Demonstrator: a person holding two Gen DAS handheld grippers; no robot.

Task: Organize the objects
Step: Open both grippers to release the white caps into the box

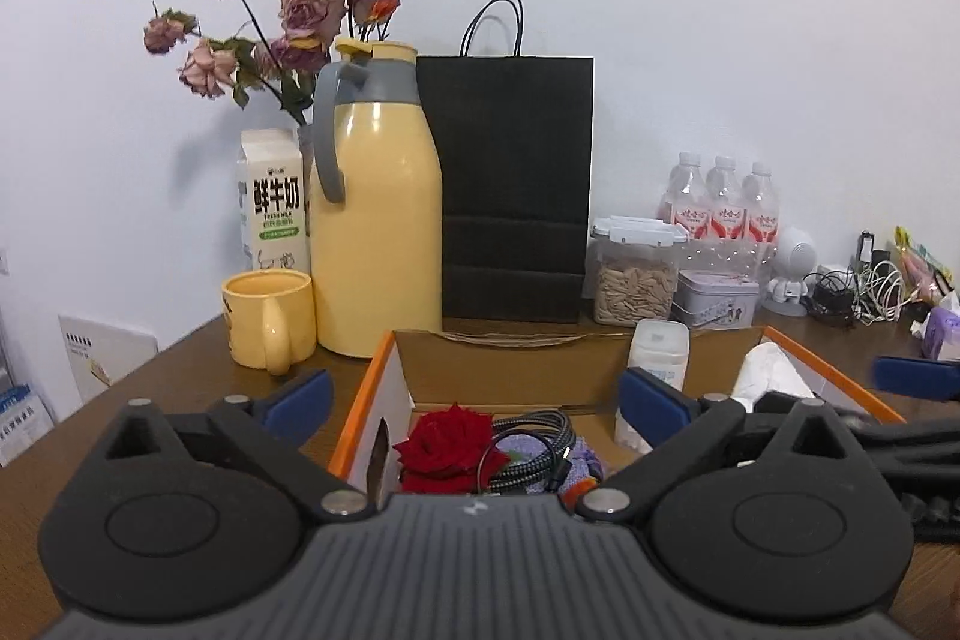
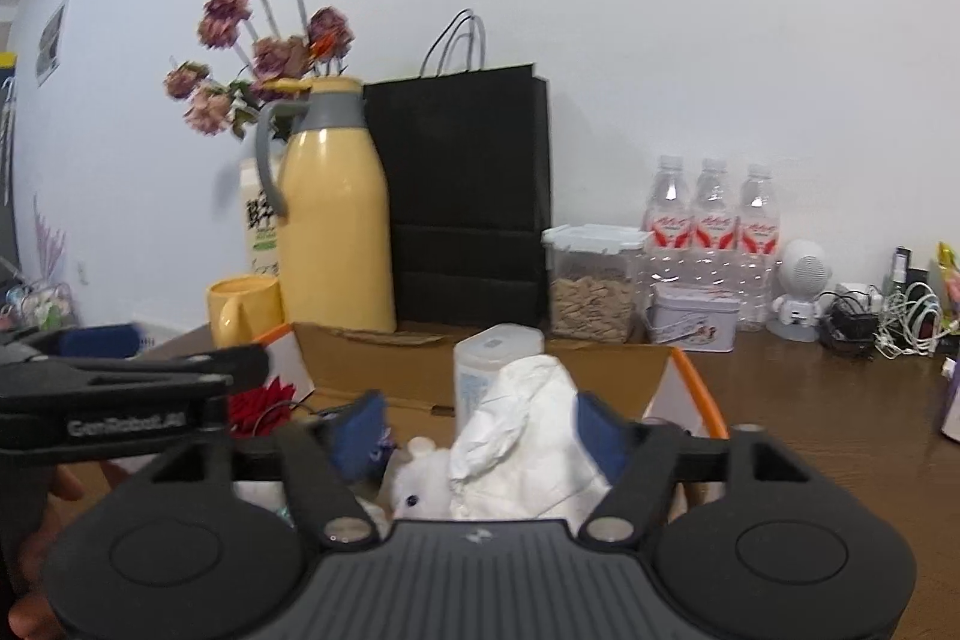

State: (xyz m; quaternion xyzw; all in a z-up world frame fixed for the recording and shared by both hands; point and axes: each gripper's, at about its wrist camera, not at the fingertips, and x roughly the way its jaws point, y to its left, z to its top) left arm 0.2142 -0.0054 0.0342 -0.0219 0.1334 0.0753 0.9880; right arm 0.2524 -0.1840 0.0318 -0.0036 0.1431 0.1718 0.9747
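An open cardboard box with orange edges (image 1: 355,400) stands on the brown table. A red rose (image 1: 447,445), a braided cable (image 1: 531,445) and a purple knitted piece (image 1: 585,463) lie in its left part. My left gripper (image 1: 477,397) hangs open over them, holding nothing. In the right wrist view, a white lidded container (image 2: 489,370), crumpled white paper (image 2: 528,436) and a small white plush toy (image 2: 420,484) sit in the box (image 2: 690,379). My right gripper (image 2: 480,433) is open, its blue pads standing either side of the paper.
Behind the box stand a yellow mug (image 1: 270,319), a yellow thermos jug (image 1: 375,220), a milk carton (image 1: 273,202), dried roses (image 1: 288,10) and a black paper bag (image 1: 513,184). Further right are a seed jar (image 1: 636,274), a tin (image 1: 717,298), water bottles (image 1: 723,202) and tangled cables (image 1: 858,292).
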